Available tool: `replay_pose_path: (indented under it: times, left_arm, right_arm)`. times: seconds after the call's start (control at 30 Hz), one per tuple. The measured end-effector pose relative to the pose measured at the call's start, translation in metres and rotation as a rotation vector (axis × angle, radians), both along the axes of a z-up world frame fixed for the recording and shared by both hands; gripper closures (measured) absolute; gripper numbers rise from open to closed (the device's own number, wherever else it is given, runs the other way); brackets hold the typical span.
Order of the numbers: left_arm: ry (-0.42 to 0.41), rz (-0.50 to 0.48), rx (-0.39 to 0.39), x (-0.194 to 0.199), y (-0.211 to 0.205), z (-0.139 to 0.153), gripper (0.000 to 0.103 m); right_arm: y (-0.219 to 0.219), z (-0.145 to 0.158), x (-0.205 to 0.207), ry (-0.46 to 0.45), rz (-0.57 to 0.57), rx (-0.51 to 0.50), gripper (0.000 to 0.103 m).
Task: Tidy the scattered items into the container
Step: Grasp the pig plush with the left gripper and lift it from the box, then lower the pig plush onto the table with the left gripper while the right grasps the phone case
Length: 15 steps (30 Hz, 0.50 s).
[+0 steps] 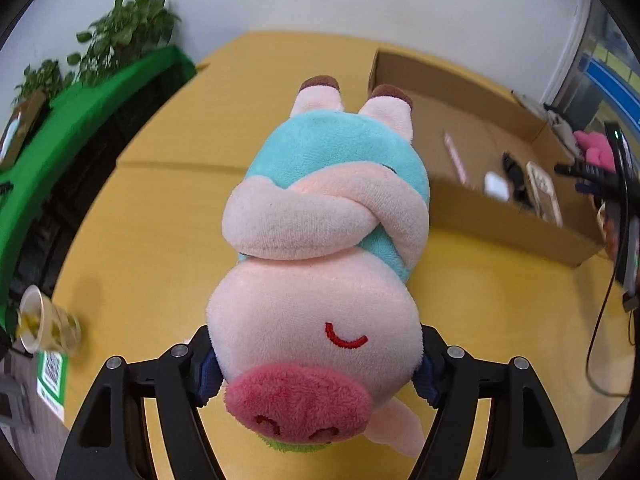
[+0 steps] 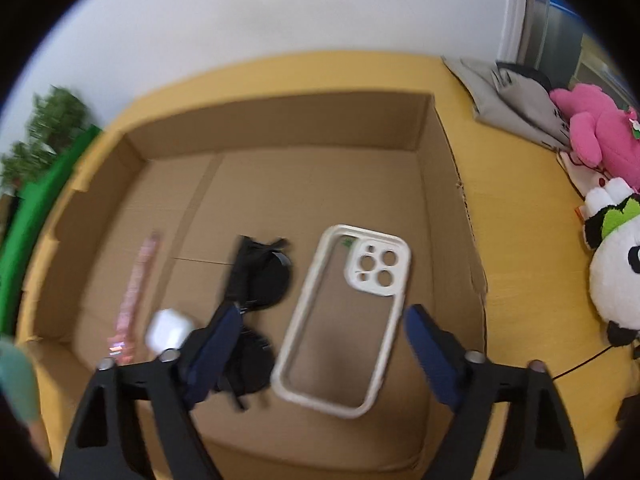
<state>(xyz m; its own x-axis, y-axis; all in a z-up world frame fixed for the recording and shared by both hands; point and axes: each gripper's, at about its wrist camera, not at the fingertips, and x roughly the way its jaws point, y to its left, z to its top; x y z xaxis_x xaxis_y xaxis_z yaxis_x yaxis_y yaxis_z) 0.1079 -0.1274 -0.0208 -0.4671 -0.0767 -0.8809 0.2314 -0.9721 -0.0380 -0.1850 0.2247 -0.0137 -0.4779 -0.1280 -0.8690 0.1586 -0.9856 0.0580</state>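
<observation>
In the left wrist view a pink pig plush [image 1: 320, 240] in a teal shirt hangs snout toward the camera. My left gripper [image 1: 318, 374] is shut on its head, a blue pad pressed into each side. Right of it lies the cardboard box [image 1: 500, 220]. In the right wrist view my right gripper [image 2: 322, 312] hovers open over the box [image 2: 280, 124]. On the box floor below lie a white phone case [image 2: 376, 264], black sunglasses [image 2: 260, 276], a white earbud case [image 2: 170, 330] and a pink stick [image 2: 136, 292]. Its pads touch none of them.
A tipped paper cup [image 1: 44, 320] lies at the table's left edge beside a green board [image 1: 80, 112] and plants [image 1: 124, 28]. Right of the box lie a grey bag [image 2: 512, 96], a pink plush [image 2: 596, 128] and a panda plush [image 2: 616, 264].
</observation>
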Motion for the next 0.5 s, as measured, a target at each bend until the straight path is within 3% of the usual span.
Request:
replay_pose_path:
  times: [0.03, 0.13, 0.23, 0.5]
  left_arm:
    - [-0.016, -0.003, 0.005, 0.002, 0.003, -0.008, 0.023]
    - [-0.055, -0.019, 0.017, 0.004, 0.012, -0.031, 0.021]
    - [-0.036, -0.028, -0.009, 0.004, 0.020, -0.035, 0.016]
    - [-0.006, -0.021, -0.014, 0.005, 0.022, -0.035, 0.014]
  right_arm:
    - [-0.003, -0.007, -0.006, -0.020, 0.000, 0.037, 0.029]
    - [-0.007, -0.028, -0.012, -0.092, 0.005, 0.099, 0.028]
    - [-0.017, -0.039, -0.009, -0.100, 0.011, 0.229, 0.027]
    - [-0.023, -0.053, -0.017, -0.215, 0.048, 0.194, 0.036]
